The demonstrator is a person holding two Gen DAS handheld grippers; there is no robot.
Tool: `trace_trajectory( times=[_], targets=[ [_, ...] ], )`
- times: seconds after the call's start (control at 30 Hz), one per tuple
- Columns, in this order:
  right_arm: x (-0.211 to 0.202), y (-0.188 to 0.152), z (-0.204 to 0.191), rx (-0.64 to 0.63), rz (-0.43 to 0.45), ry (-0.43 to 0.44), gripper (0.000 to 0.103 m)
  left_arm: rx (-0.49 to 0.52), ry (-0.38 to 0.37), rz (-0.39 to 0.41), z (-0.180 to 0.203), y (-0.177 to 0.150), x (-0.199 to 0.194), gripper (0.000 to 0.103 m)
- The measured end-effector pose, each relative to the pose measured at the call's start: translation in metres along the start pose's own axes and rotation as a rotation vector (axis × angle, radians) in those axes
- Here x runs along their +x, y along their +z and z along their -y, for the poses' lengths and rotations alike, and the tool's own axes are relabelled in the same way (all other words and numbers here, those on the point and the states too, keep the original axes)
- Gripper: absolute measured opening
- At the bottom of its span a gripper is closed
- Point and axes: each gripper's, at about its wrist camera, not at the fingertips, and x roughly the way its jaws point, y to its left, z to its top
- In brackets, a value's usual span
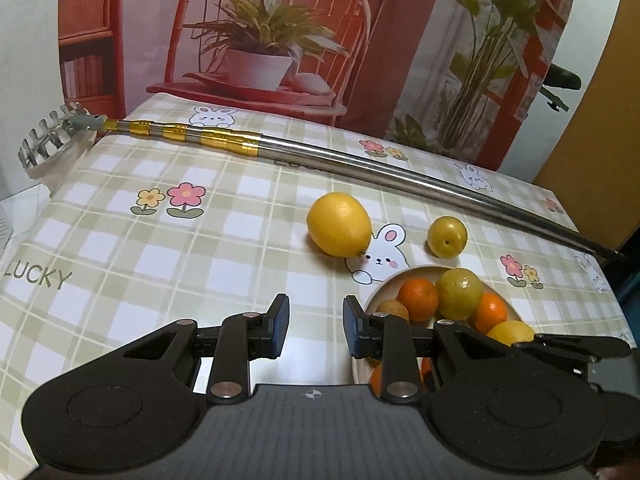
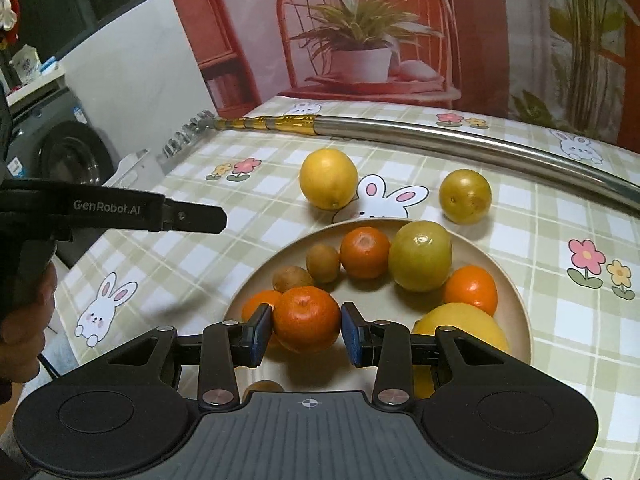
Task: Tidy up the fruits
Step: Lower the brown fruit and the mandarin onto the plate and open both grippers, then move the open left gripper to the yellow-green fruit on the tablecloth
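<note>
Both grippers angle down over the table [image 1: 160, 240]. Left gripper [image 1: 316, 326] sits just left of the plate [image 2: 516, 300]; a hand [image 2: 24, 320] grips its handle. Beyond the plate: lemon [image 2: 328, 179], yellow-green fruit [image 2: 465, 196], telescopic pole [image 2: 440, 130] w/ rake head. Left jaws nearly closed, nothing between. Right gripper [image 2: 307, 332] clamps a tangerine [image 2: 307, 318], prob. just above the plate w/ other fruit.
</note>
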Motion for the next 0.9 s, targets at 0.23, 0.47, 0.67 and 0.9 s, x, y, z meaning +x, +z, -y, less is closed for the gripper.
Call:
trace_trajectory(
  times=[0.23, 0.47, 0.67, 0.9],
  targets=[
    [0.003, 0.011, 0.016, 0.069, 0.04, 0.01, 0.024, -0.01, -0.004, 0.005, -0.001, 0.002, 0.0, 0.031],
    [0.01, 0.015, 0.009, 0.037, 0.039, 0.005, 0.029, -0.006, -0.005, 0.003, 0.0, 0.001, 0.0, 0.031],
    [-0.011, 0.014, 0.023, 0.087, 0.102, -0.039, 0.031, -0.005, -0.013, 0.004, 0.001, 0.002, 0.0, 0.031],
    [-0.04, 0.015, 0.058, 0.174, 0.174, -0.108, 0.031, 0.0, -0.029, 0.028, 0.003, 0.016, -0.005, 0.031]
  ],
)
